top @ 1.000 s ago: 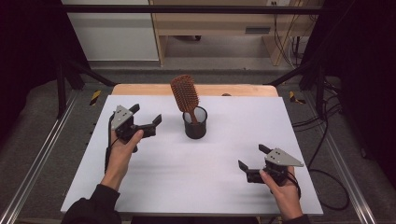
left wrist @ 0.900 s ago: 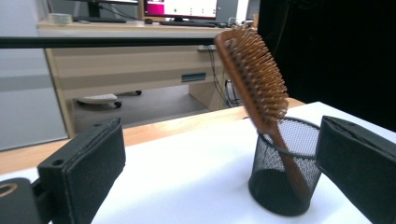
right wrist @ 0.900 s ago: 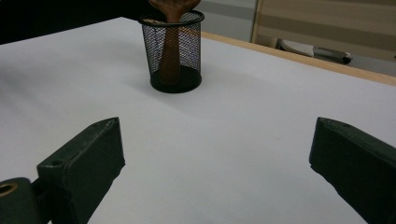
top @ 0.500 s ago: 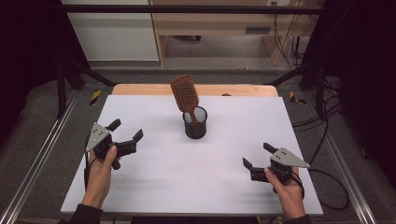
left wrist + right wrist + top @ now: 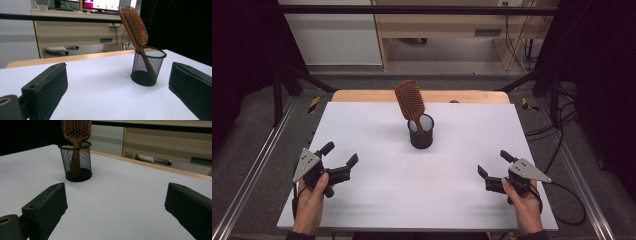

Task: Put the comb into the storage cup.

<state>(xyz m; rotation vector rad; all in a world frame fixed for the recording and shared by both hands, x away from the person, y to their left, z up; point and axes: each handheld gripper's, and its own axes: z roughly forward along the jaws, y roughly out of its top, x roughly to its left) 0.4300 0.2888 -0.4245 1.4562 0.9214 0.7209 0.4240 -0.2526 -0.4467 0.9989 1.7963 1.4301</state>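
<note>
A brown wooden hairbrush (image 5: 410, 102) stands handle-down in a black mesh cup (image 5: 420, 132) near the middle of the white table (image 5: 377, 195), its head leaning to the left. My left gripper (image 5: 340, 155) rests low at the front left, open, nothing between its jaws. At the front right my right gripper (image 5: 493, 163) is also open and empty. In the left gripper view the mesh cup (image 5: 148, 66) and hairbrush (image 5: 133, 25) sit ahead and to the right; in the right gripper view the mesh cup (image 5: 76, 165) and hairbrush (image 5: 76, 131) stand ahead at the left.
A wooden strip (image 5: 362, 95) edges the table's far side. Metal rails (image 5: 257, 165) run along both sides. Cables (image 5: 569, 195) trail off the right edge. A wooden desk (image 5: 75, 27) with monitors stands beyond the table.
My left gripper has drawn back from beside the cup toward the front left of the table. The right gripper shifted slightly forward and stayed open. The brush and cup have not moved.
</note>
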